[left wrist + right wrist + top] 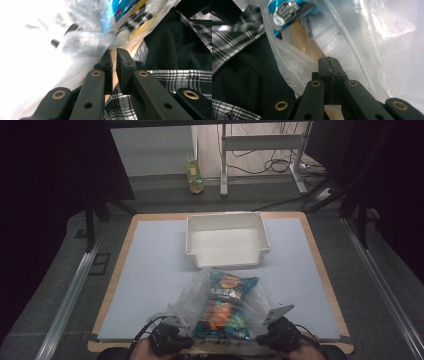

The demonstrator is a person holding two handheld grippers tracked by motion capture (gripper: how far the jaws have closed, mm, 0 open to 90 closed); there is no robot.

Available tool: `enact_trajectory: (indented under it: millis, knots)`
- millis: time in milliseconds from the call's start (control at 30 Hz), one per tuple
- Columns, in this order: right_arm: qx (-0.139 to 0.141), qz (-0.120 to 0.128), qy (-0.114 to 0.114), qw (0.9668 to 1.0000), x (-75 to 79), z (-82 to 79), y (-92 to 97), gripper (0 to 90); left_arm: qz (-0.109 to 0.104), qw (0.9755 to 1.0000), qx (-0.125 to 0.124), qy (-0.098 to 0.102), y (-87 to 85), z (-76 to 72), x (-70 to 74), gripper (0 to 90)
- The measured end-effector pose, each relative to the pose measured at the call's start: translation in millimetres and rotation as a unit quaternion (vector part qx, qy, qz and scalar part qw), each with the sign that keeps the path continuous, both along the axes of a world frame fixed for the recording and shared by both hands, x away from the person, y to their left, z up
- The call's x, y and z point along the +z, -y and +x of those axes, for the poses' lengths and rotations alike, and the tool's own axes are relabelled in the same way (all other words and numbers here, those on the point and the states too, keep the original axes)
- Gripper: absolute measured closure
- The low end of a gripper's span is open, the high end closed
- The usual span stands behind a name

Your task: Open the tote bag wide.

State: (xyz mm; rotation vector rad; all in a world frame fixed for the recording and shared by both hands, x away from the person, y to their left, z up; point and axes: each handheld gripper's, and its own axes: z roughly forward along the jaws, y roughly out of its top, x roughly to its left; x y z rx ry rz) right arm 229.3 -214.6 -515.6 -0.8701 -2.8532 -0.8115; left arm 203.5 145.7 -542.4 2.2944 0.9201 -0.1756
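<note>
A clear plastic bag [196,292] lies near the table's front edge with a blue and orange snack packet [225,302] inside it. My left gripper [174,322] is at the bag's near left corner. Its jaws [114,51] stand a thin slit apart, with crumpled film [87,42] bunched at their tips. My right gripper [268,322] is at the near right corner. Its jaws [328,59] are pressed together against the bag's film [294,67]. The packet's blue end [284,11] shows through the plastic.
A white open bin [225,216] stands behind the bag at the middle of the pale mat [150,270]. The wooden table edge [320,265] frames the mat. A checked sleeve [175,80] is close behind the grippers. A bottle [194,177] and desk legs [223,165] stand on the floor beyond.
</note>
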Motion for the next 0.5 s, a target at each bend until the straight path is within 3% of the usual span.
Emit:
enact_trajectory:
  millis: [100,200,267,300,467,500]
  knots:
    - [-0.009,-0.012,0.007,0.9999,1.9,1.3,4.0,89.1,0.002,0.9999,0.009,0.009,-8.7,1.7,3.2,83.9]
    - [-0.018,0.005,-0.013,0.9997,1.2,7.0,9.5,89.2,-0.005,0.9997,0.017,0.016,-16.7,3.9,7.6,82.8]
    - [-0.020,0.001,0.000,0.9998,4.8,7.5,8.3,89.2,-0.006,0.9991,0.042,0.008,-18.9,1.7,13.2,81.3]
    - [-0.020,0.001,0.000,0.9998,4.8,7.5,8.3,89.2,-0.007,0.9989,-0.009,0.046,-23.8,9.6,15.4,81.3]
    - [-0.030,0.007,0.018,0.9994,12.4,10.1,9.0,89.1,-0.033,0.9946,-0.017,0.097,-23.5,8.7,45.6,80.8]
    - [-0.028,0.011,0.020,0.9993,14.3,10.4,8.0,89.1,-0.046,0.9958,0.001,0.079,-18.3,4.1,51.6,80.6]
